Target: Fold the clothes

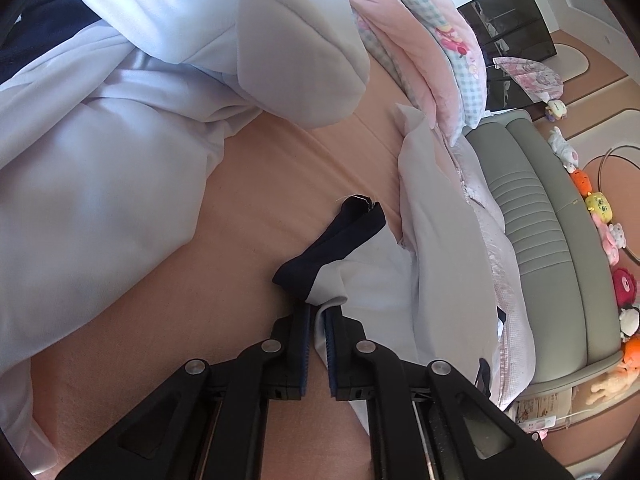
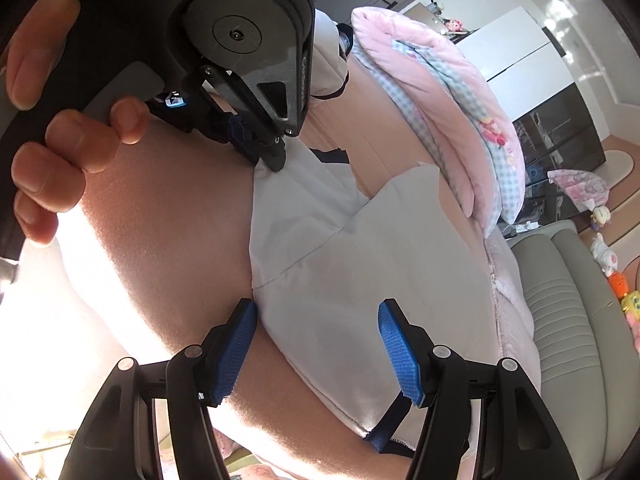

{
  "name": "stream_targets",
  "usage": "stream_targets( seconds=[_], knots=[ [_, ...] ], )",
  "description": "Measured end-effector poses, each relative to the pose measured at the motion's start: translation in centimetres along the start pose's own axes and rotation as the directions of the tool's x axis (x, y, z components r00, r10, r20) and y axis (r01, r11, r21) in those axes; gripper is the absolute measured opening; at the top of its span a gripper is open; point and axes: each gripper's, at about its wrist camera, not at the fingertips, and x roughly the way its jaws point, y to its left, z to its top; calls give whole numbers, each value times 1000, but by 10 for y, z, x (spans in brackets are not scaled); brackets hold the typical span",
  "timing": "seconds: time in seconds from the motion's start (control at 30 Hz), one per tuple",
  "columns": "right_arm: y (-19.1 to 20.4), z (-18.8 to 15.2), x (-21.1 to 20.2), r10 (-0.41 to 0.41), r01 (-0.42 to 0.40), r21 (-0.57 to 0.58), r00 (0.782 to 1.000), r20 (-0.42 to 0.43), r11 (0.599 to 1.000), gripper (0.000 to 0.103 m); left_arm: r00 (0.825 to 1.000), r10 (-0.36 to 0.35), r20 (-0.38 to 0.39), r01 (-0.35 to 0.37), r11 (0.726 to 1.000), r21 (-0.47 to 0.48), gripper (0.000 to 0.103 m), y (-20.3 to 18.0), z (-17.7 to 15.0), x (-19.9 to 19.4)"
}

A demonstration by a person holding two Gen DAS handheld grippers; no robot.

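Mid-fold, by the look; left gripper [image 1: 318,316] pinched tight on pale white garment with navy trim [image 1: 360,280], spread over peach bedsheet [image 1: 240,220] at 12 o'clock; right gripper [image 2: 316,332] gaping wide, holding nothing, poised above white cloth; next, probably: clamp near edge, lift together.

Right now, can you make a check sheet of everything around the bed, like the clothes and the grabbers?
Surface: peach bed sheet, partly covered by fabric.
Job's things: white garment with navy trim, rumpled, not yet folded; its white panel also lies between the right gripper's fingers.
Clutter: pink quilt heaped at the far side.
Grippers: left gripper shut on the garment's edge; right gripper open, fingers astride the white panel.
Cables: a thin loop on the floor.
Surroundings: grey padded bench, plush toys in a row, dark cabinet.
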Motion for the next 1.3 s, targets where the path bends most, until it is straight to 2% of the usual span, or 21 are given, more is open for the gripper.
stream_targets(
  seconds=[0.23, 0.4, 0.6, 0.7, 0.83, 1.0, 1.03, 1.07, 1.2, 1.27, 1.3],
  knots=[
    [8, 17, 12, -44, 45, -40, 999, 27, 998, 63, 1000, -19, -6, 19, 1000, -9, 5, 5, 0, -3],
    [10, 31, 18, -59, 59, -16, 998, 30, 998, 63, 1000, -25, -8, 25, 1000, -8, 5, 6, 0, -2],
    [9, 45, 33, -134, 134, -11, 991, 27, 991, 63, 999, -42, -15, 42, 999, -15, 5, 8, 2, -2],
    [14, 50, 36, -197, 199, -48, 980, 38, 979, 63, 997, -71, -24, 70, 997, -38, 5, 13, 3, -1],
    [27, 53, 41, -234, 242, -148, 970, 70, 959, 63, 993, -110, -34, 108, 992, -70, 5, 19, 4, -1],
    [30, 53, 42, -236, 248, -174, 968, 86, 953, 62, 989, -142, -40, 139, 988, -72, 5, 22, 4, 0],
    [32, 53, 42, -222, 233, -180, 972, 80, 956, 58, 988, -150, -41, 147, 986, -74, 5, 23, 4, 0],
    [34, 53, 43, -208, 218, -186, 975, 74, 958, 49, 987, -158, -41, 155, 985, -79, 5, 24, 4, 1],
    [34, 54, 47, -130, 134, -169, 991, 31, 976, 31, 982, -181, -45, 176, 980, -95, 4, 28, 4, 2],
    [33, 52, 49, -77, 79, -154, 997, 19, 985, 17, 982, -184, -46, 180, 979, -92, 4, 28, 4, 2],
    [33, 52, 49, -58, 60, -146, 998, 18, 987, 12, 981, -187, -46, 182, 979, -90, 4, 28, 4, 2]
  ],
)
